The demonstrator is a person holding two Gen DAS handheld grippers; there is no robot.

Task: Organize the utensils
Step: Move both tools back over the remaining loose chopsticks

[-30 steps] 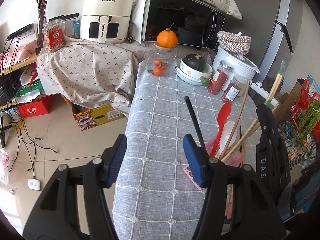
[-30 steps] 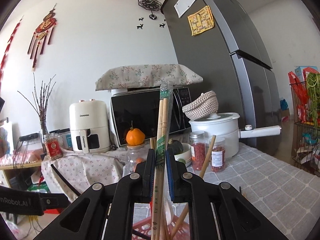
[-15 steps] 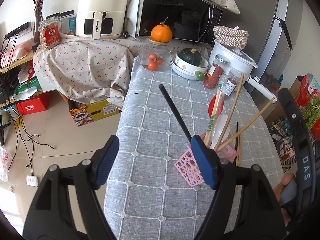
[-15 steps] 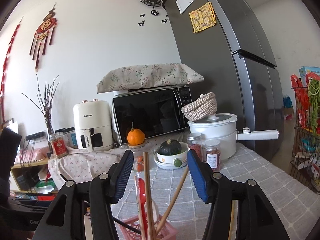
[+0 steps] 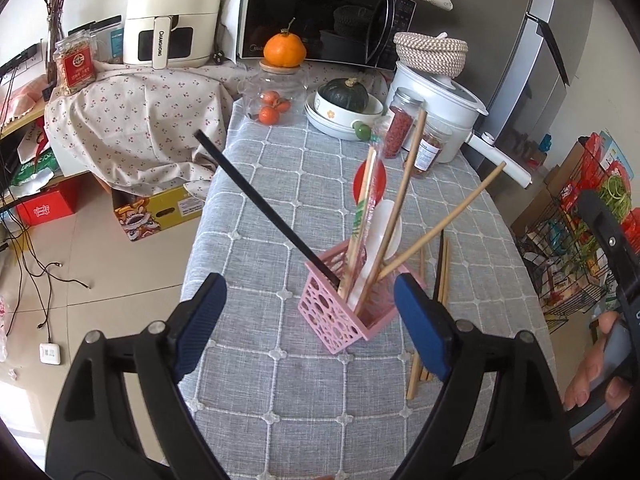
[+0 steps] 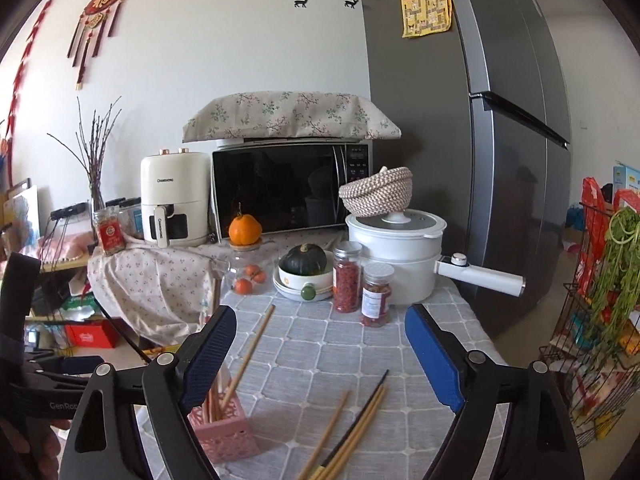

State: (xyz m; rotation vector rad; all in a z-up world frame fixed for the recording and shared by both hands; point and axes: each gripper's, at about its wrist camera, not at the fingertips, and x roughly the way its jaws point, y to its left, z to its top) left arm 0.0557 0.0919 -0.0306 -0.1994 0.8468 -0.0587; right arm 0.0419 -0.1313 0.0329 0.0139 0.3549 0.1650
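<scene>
1. I see the pink holder (image 5: 343,312) upright on the grey-checked worktop (image 5: 256,384), holding wooden chopsticks (image 5: 400,208), a black chopstick (image 5: 260,200) and a wrapped pair (image 5: 362,208).
2. Loose chopsticks (image 6: 352,420) lie flat just beside it.
3. My left claw (image 5: 308,316) has just been opening; jaws apart, nothing gripped, the holder sits between them.
4. My right claw (image 6: 320,352) has just been opening; jaws apart, empty.

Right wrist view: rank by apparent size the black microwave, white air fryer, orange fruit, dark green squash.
1. Black microwave
2. White air fryer
3. Dark green squash
4. Orange fruit
Squash sits nearer the camera, so its edge over the fruit is unsure.
</scene>
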